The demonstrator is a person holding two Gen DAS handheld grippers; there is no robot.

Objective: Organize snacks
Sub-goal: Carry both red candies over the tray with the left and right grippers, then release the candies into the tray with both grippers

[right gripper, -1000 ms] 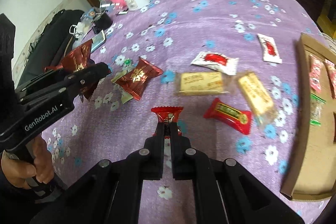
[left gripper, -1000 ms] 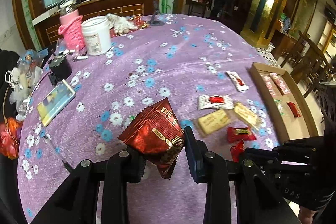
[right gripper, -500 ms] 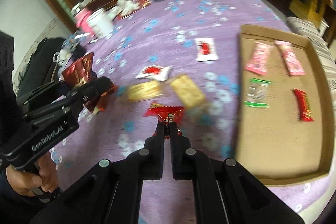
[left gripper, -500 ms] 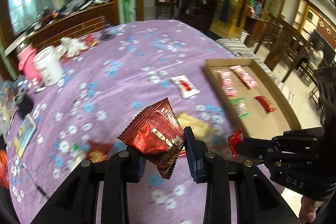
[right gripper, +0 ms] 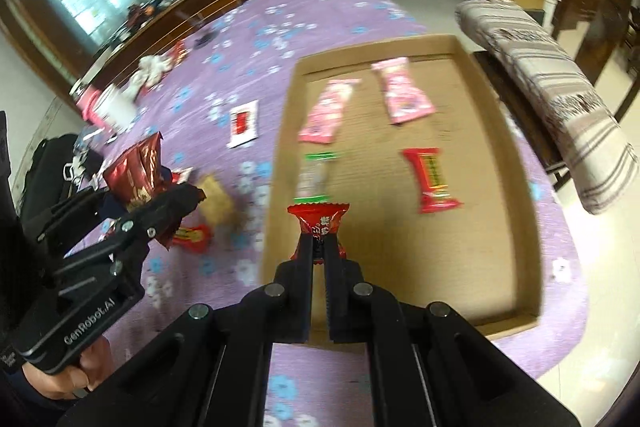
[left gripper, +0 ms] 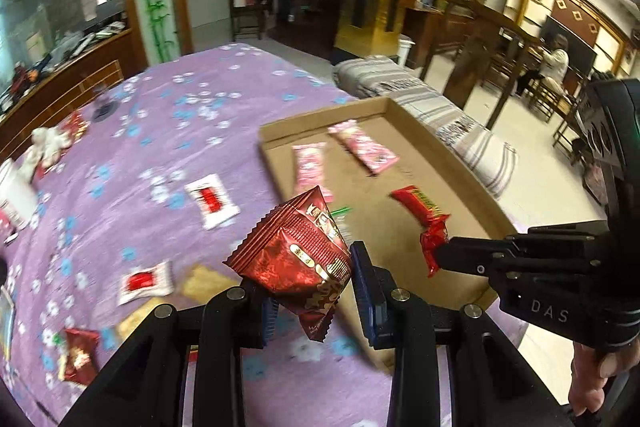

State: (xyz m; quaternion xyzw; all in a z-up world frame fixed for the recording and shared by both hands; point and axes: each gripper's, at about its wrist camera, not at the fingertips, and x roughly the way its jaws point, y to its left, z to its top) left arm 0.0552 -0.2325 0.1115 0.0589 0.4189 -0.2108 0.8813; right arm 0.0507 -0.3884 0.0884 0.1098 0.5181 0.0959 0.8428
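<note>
My left gripper (left gripper: 316, 279) is shut on a dark red snack bag (left gripper: 296, 251) and holds it in the air near the left edge of the cardboard tray (left gripper: 280, 137). It also shows in the right wrist view (right gripper: 138, 179). My right gripper (right gripper: 318, 247) is shut on a small red candy (right gripper: 319, 221) above the tray's (right gripper: 520, 187) near left part. The candy also shows in the left wrist view (left gripper: 432, 245). In the tray lie two pink packets (right gripper: 330, 109), a red bar (right gripper: 434, 179) and a green-ended clear packet (right gripper: 314, 177).
Loose snacks lie on the purple flowered tablecloth (left gripper: 160, 131): white-and-red packets (left gripper: 212, 201), yellow biscuit packs (left gripper: 204, 281), a red packet (left gripper: 80, 355). A white tub (right gripper: 116, 107) and clutter stand at the far left. A striped bench (right gripper: 560, 99) stands beyond the table's right edge.
Both grippers have moved right, from over the loose snacks toward the cardboard tray, each still holding its snack. The right gripper's candy is now over the tray.
</note>
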